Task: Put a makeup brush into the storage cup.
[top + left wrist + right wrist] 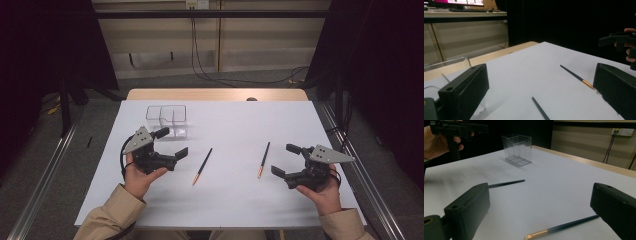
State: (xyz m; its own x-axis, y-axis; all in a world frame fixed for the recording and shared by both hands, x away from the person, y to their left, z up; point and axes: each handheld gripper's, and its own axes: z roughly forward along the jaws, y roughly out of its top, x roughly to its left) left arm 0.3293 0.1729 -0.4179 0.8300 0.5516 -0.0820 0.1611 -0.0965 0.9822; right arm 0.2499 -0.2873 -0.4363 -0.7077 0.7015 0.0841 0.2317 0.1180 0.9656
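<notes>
High view: both grippers, left gripper [169, 143] and right gripper [286, 160], are released, flanking two brushes, the left brush [202, 166] and right brush [264, 159], on the white bench [240, 200]; the clear box [167, 120] stands far left.

Right gripper view: best to straddle the brush [564, 226] mid-handle.

Left gripper view: dark curtains behind.

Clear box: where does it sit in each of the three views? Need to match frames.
High view: box, upper left of centre.
Left gripper view: box low at the left edge, partly behind the near jaw.
Right gripper view: box upper centre-left, standing upright.
Shared landmark: left brush, the brush lying nearest the box in all three views.
</notes>
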